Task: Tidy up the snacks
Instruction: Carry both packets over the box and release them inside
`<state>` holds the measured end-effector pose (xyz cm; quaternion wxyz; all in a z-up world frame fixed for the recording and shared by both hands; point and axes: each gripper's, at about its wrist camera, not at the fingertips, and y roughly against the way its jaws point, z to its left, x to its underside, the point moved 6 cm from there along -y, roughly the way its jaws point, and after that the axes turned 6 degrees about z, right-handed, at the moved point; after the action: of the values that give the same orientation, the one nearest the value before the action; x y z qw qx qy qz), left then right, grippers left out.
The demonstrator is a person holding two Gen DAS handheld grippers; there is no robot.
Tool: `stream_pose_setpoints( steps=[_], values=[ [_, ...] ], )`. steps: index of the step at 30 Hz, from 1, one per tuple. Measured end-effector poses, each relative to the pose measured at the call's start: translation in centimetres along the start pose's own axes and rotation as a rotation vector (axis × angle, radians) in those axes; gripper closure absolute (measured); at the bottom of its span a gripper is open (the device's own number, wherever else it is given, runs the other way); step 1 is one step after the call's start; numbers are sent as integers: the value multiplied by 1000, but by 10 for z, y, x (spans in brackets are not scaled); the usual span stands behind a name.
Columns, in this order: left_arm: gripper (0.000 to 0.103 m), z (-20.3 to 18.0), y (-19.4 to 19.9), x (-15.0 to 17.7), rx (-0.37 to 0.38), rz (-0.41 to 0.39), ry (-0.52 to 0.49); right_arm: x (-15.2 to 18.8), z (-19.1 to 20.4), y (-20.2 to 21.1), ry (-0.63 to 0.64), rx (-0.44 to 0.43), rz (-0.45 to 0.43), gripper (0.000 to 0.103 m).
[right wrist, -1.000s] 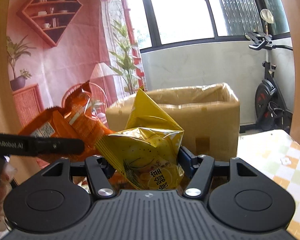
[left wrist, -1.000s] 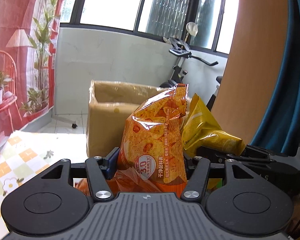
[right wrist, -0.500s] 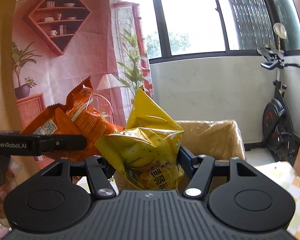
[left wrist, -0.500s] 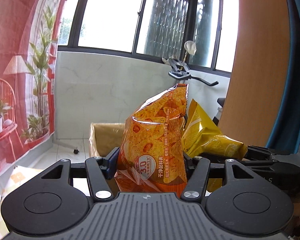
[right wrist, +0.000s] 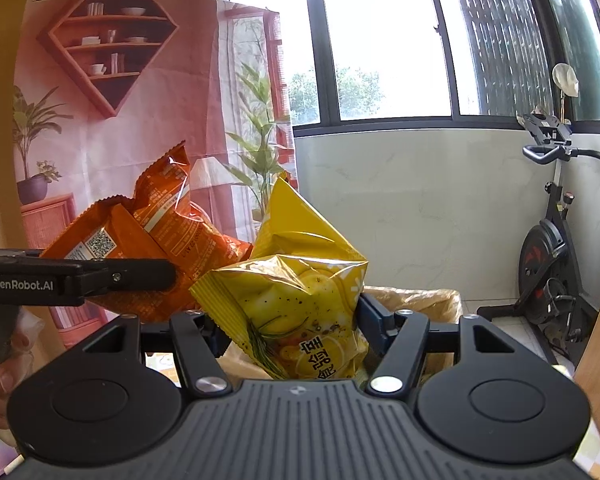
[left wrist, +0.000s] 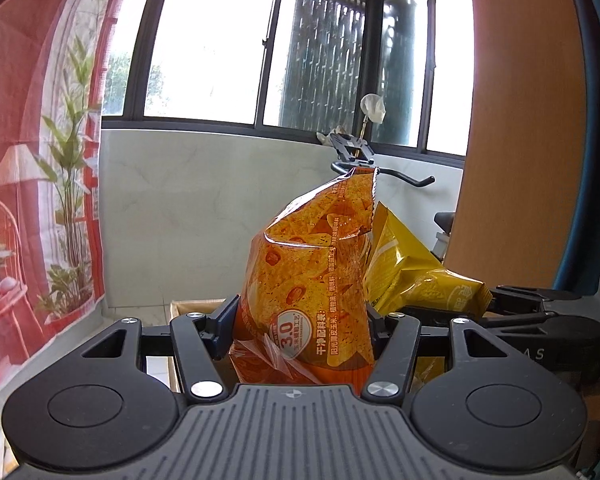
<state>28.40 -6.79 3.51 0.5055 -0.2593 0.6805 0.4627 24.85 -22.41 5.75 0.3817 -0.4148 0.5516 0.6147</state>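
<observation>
An orange chip bag (left wrist: 312, 280) stands upright between the pads of my left gripper (left wrist: 302, 320), which is shut on it. A yellow chip bag (right wrist: 300, 300) with Korean print is pinched in my right gripper (right wrist: 296, 320), shut on it. Both bags are held up in the air side by side. The left wrist view shows the yellow bag (left wrist: 412, 276) and the right gripper to the right. In the right wrist view the orange bag (right wrist: 156, 236) and the left gripper's finger (right wrist: 100, 276) appear at the left. A cardboard box (right wrist: 420, 300) sits below and behind the bags.
A white wall under dark-framed windows lies ahead. An exercise bike (right wrist: 552, 248) stands at the right. A pink printed backdrop (right wrist: 120, 100) hangs at the left. A wooden panel (left wrist: 516, 120) and blue fabric (left wrist: 596, 120) close the right side. A person's hand (right wrist: 0, 376) holds the left gripper's handle.
Both grippers rose with their bags. The cardboard box sank from the middle of both views to the bottom edge, and the checked tablecloth dropped almost out of sight.
</observation>
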Motion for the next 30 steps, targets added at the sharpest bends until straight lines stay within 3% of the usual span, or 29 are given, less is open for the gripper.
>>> stream_pose_setpoints(
  steps=[14,30],
  values=[
    [41,26,-43,-28,-33,26,12,-31,-34,-50,0,33,44,39],
    [41,53,-74,-32,-68,92,67,-27,-67,-91,-38,54,99,39]
  ],
)
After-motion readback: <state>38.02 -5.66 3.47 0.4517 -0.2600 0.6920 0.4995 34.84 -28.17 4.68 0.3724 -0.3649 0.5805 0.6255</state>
